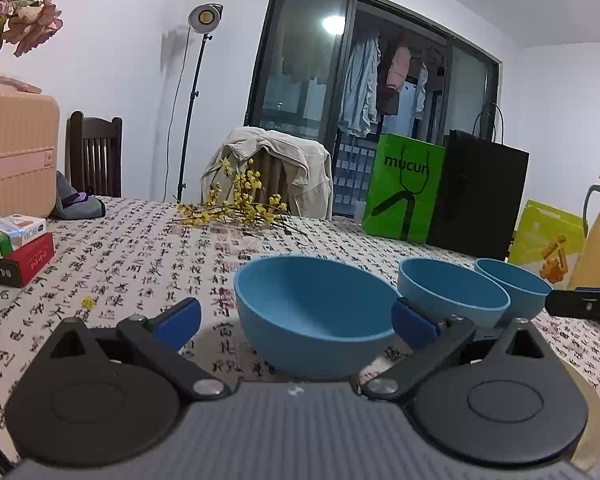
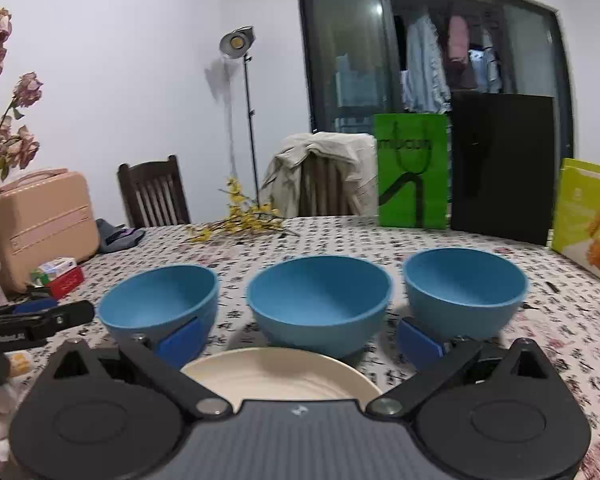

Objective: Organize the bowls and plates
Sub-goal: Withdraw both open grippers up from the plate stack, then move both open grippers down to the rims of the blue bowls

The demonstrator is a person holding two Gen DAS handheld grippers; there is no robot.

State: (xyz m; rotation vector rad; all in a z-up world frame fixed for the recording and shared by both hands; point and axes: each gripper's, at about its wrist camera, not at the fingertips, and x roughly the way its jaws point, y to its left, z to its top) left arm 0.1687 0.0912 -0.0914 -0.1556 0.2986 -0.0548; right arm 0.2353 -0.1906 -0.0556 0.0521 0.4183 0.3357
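Right wrist view, right tongs (image 2: 298, 338) wide over cream plate (image 2: 280, 372), left tongs (image 1: 296, 320) wide around blue bowl (image 1: 312, 308)

From my remote seat I saw a table (image 2: 500, 344) under a cloth printed with black characters. Three blue bowls (image 2: 320, 304) stood on it in a row, apart from one another, and a cream plate (image 2: 276, 376) lay just in front of the middle one. Farther back lay yellow flower sprigs (image 2: 240, 222), a green bag (image 2: 412, 172), a black bag (image 2: 504, 168) and a yellow box (image 2: 588, 216). At the left edge sat a pink case (image 2: 40, 224) and small stacked boxes (image 1: 16, 248).
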